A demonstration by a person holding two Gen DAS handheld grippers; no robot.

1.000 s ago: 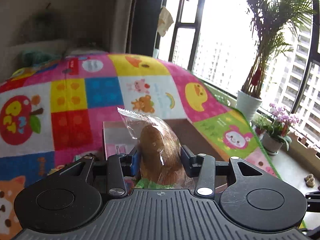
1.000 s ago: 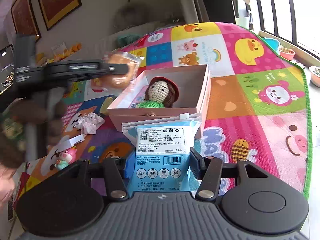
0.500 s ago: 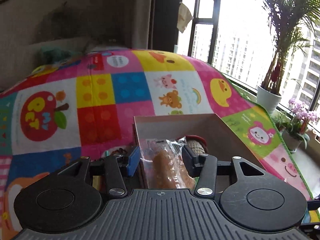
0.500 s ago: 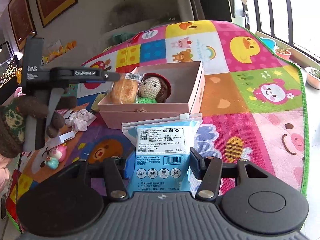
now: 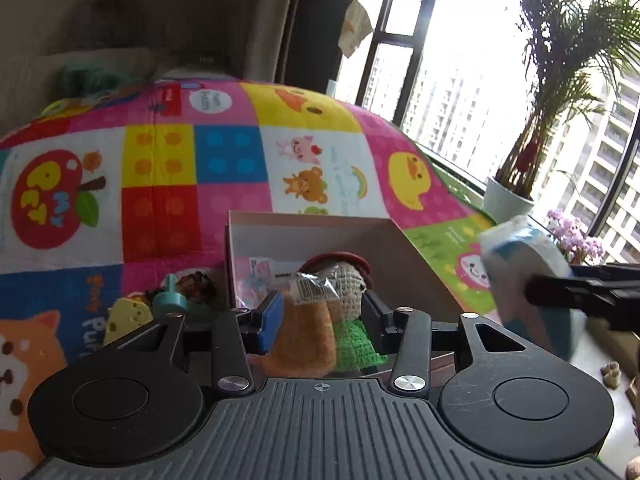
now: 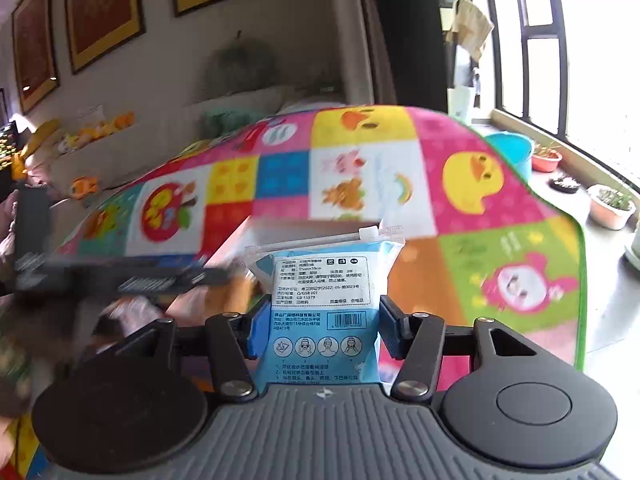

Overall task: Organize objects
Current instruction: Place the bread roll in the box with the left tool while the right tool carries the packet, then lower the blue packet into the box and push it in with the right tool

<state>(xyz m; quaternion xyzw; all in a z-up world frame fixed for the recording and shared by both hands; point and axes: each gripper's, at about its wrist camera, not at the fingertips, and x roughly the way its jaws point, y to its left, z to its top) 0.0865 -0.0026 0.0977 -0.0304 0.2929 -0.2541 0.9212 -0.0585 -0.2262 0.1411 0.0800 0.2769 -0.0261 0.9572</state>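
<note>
A pink open box (image 5: 424,276) lies on the colourful play mat. In it are a crocheted doll (image 5: 348,280) with a red hat and a wrapped bread bun (image 5: 304,332). My left gripper (image 5: 322,318) is over the box's near end; its jaws stand wider than the bun, which lies between them beside the doll. My right gripper (image 6: 320,326) is shut on a blue and white face-mask packet (image 6: 324,300) and holds it above the mat near the box. The packet also shows in the left wrist view (image 5: 524,276), at the right.
Small toys (image 5: 160,304) lie on the mat left of the box. Potted plants (image 5: 508,204) stand on the window ledge at the right. A blue basin (image 6: 512,152) and pots (image 6: 610,208) sit past the mat's right edge. A sofa and framed pictures (image 6: 100,12) are behind.
My left gripper lowered the bun into the box beside the doll and its jaws opened. My right gripper moved with the packet up and towards the box.
</note>
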